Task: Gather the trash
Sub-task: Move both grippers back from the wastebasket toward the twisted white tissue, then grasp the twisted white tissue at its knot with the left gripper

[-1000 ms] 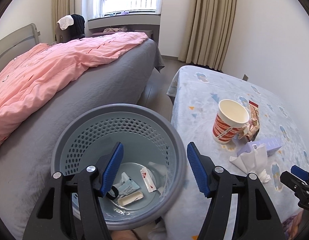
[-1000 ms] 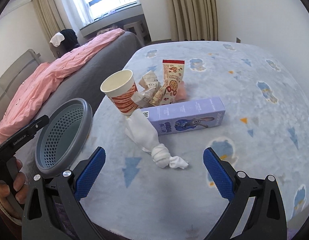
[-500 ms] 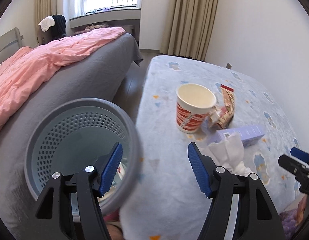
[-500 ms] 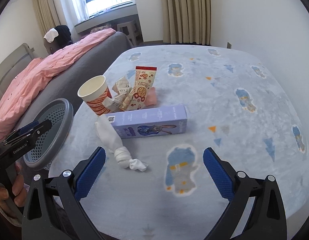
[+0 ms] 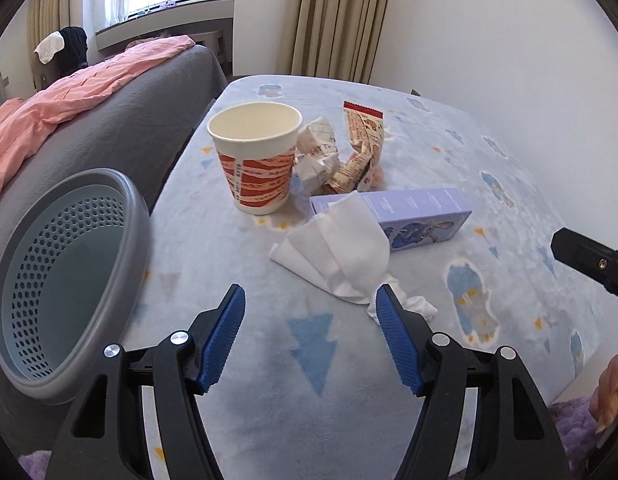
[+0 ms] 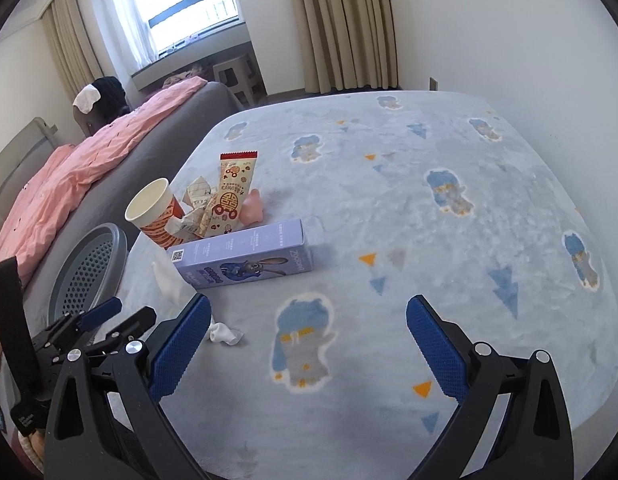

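Both tools tilt down over the blanket (image 6: 449,240), spread and empty: left tool (image 5: 309,312) beside the tissue (image 5: 341,248), right tool (image 6: 309,332).

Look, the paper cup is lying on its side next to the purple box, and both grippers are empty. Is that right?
Not quite. The paper cup stands upright with its open mouth facing up, as the left wrist view shows. It is next to the purple box, and the left gripper and right gripper are both empty.
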{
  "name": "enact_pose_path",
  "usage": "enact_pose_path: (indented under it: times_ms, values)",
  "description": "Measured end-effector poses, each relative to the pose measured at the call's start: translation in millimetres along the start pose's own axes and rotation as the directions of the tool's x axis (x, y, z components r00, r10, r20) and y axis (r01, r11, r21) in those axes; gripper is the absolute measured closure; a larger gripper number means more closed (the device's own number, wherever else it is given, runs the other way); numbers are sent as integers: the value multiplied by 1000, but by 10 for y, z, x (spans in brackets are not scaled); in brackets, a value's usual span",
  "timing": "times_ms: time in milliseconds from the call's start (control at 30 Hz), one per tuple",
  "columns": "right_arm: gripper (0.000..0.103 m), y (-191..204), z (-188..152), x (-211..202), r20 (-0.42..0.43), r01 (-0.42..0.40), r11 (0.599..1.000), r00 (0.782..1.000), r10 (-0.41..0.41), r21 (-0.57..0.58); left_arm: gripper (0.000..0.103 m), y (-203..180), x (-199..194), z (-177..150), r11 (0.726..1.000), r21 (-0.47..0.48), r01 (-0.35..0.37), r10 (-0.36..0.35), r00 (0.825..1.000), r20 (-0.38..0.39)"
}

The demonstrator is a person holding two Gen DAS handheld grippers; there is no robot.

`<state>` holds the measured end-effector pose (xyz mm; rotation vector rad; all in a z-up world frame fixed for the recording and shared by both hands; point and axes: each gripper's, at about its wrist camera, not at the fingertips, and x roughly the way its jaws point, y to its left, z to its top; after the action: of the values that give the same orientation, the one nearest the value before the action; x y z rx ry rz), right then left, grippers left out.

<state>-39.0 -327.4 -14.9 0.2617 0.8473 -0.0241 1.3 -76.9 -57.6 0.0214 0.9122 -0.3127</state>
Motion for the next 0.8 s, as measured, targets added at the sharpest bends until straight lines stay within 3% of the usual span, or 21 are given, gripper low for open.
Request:
enact_pose_path:
  times_ms: [400, 733, 800]
  values:
    - [7, -172, 18, -32, 10, -5, 999, 1000, 5, 37, 38, -288, 287, 37, 999, -14, 53, -53, 997, -53]
    - [7, -108, -1, 5, 1, -17, 1000, 1000, 17, 23, 38, -370, 500, 63, 1000, 1, 7, -7, 997, -76]
    - [7, -109, -5, 15, -2, -14, 1000, 1000, 14, 24, 45, -390, 535, 52, 1000, 8, 2, -1, 996, -86]
